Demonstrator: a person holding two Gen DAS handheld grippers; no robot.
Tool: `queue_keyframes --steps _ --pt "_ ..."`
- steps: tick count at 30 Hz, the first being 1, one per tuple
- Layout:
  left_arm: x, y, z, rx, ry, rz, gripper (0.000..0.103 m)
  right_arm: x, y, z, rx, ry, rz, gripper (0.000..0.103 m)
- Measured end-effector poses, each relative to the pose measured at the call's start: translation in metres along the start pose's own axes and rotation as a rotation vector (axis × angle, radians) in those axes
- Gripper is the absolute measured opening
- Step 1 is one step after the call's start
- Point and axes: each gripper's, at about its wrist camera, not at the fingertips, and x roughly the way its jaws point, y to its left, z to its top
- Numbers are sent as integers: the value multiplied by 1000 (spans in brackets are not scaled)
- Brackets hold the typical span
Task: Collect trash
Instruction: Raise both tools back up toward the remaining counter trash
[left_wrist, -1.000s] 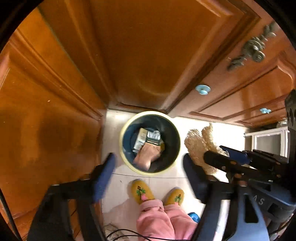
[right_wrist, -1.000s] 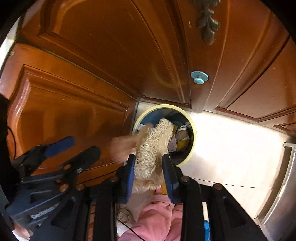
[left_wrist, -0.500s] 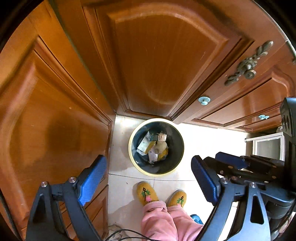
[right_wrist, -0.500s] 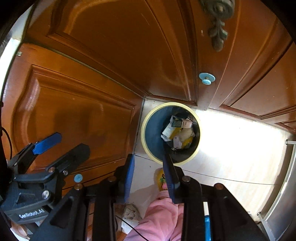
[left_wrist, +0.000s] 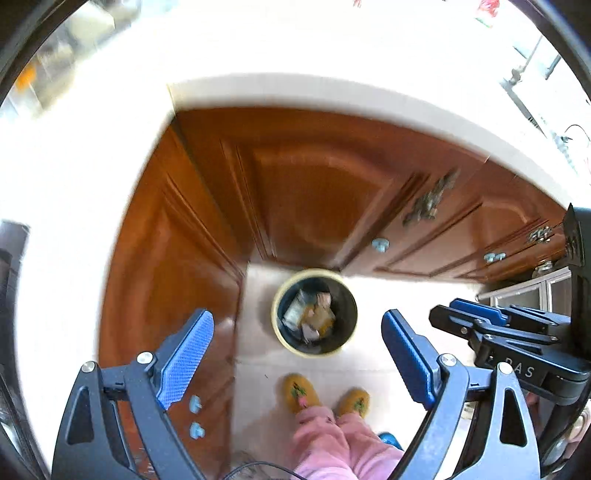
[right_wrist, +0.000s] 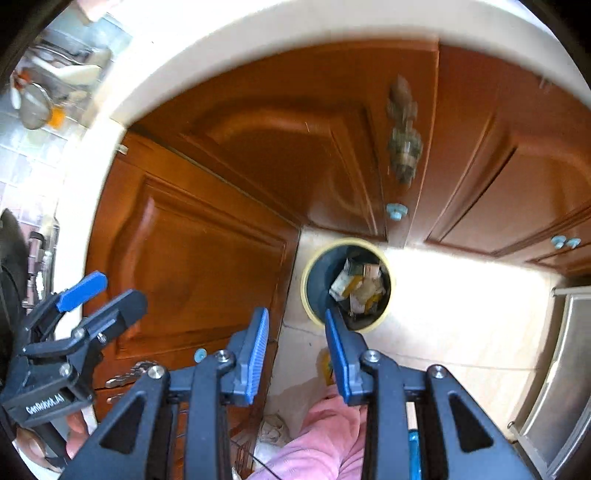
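Below, round yellow-rimmed bin, crumpled trash

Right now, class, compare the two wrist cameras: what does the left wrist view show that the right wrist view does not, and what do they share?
Only the left wrist view shows the two yellow embroidered slippers and the wide-open left gripper's own blue-padded fingers.

Only the right wrist view shows the blurred metal strainer hanging on the tiled wall and the narrowly parted, empty right gripper.

Both show the dark round bin with a cream rim, holding cartons and wrappers, the brown wooden cabinet doors and the pink trouser legs.
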Motion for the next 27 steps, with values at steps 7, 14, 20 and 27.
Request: queue_keyframes --steps 7,14,20,27 --pt "-81 -8 37 35 -149 15 91 -80 22 17 -31 -114 13 32" --pt "-143 -21 72 74 -259 -3 91 -155 41 34 -51 -247 29 32" --pt "-187 -38 106 115 -371 -17 91 -197 49 47 -55 -344 21 32" --pt "-222 -58 137 181 -466 -48 91 -242 57 54 -48 -471 -17 42"
